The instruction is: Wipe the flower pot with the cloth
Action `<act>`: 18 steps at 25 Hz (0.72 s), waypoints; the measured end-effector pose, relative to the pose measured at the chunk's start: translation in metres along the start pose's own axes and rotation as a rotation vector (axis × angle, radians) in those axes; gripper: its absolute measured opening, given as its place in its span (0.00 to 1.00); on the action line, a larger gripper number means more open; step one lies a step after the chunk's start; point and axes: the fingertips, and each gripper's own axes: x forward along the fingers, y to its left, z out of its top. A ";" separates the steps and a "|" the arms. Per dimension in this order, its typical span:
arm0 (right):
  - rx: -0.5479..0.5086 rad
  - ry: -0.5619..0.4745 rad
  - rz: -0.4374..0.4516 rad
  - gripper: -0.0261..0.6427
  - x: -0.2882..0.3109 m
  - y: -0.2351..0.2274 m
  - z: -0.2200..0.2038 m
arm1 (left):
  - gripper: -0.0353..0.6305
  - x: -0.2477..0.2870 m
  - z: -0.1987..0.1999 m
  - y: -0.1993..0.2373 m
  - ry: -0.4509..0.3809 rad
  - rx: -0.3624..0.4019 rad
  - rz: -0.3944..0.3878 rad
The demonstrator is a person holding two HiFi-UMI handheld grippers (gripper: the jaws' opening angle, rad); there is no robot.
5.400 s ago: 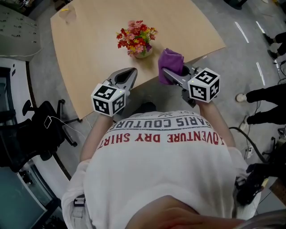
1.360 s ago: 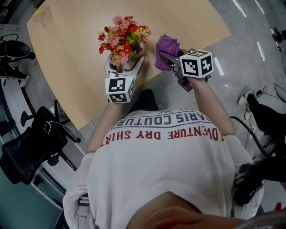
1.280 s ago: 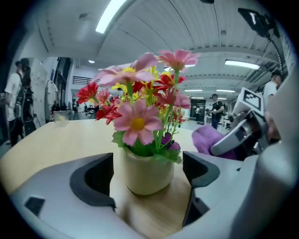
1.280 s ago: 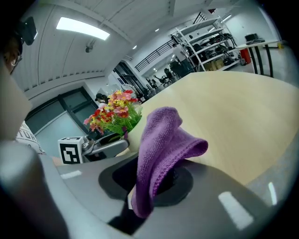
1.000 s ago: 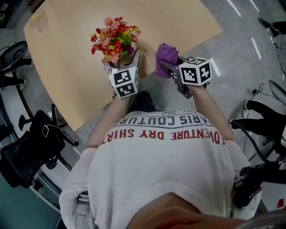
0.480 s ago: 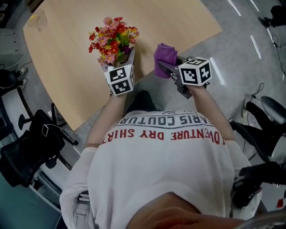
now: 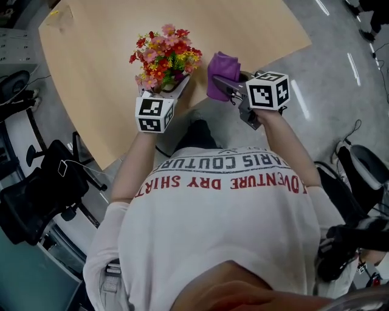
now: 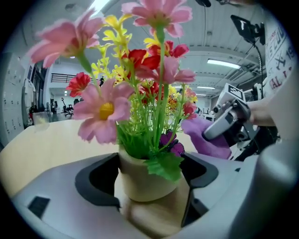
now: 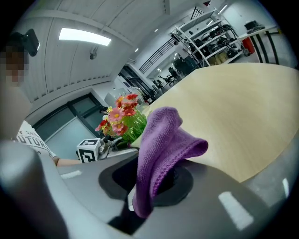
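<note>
A small beige flower pot (image 8: pixel 147 179) full of pink, red and yellow artificial flowers (image 7: pixel 165 53) stands near the front edge of the wooden table (image 7: pixel 103 54). My left gripper (image 7: pixel 163 86) has its jaws on both sides of the pot, pads against its walls. In the left gripper view the flowers (image 8: pixel 140 88) fill the upper frame. My right gripper (image 7: pixel 222 85) is shut on a bunched purple cloth (image 7: pixel 220 71), which hangs just right of the flowers without touching them. In the right gripper view the cloth (image 9: pixel 161 149) sticks up between the jaws.
A clear plastic item (image 7: pixel 61 18) lies at the table's far left corner. A black office chair (image 7: pixel 36 200) stands on the floor at left. The table's front edge (image 7: pixel 194 103) runs just under both grippers. Grey floor spreads to the right.
Several seconds ago my left gripper hung open short of the pot; now its jaws are round the pot. Over the last second it rolled a little. The cloth stayed beside the flowers.
</note>
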 end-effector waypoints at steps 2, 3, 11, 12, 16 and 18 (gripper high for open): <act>-0.001 -0.005 0.023 0.11 0.008 0.007 0.007 | 0.69 -0.006 -0.001 -0.002 -0.005 0.022 -0.047; 0.000 -0.007 0.033 0.11 0.012 0.010 0.010 | 0.69 -0.008 -0.002 -0.002 -0.005 0.031 -0.068; -0.003 0.003 0.074 0.11 0.039 0.020 0.034 | 0.69 -0.013 0.001 -0.003 -0.013 0.055 -0.122; 0.002 0.003 0.074 0.11 0.041 0.020 0.035 | 0.69 -0.014 0.002 -0.003 -0.015 0.056 -0.124; 0.054 -0.004 0.088 0.11 0.049 0.018 0.036 | 0.69 -0.017 0.003 -0.004 -0.020 0.050 -0.129; 0.073 -0.007 0.098 0.11 0.051 0.016 0.036 | 0.69 -0.017 0.003 -0.004 -0.025 0.043 -0.130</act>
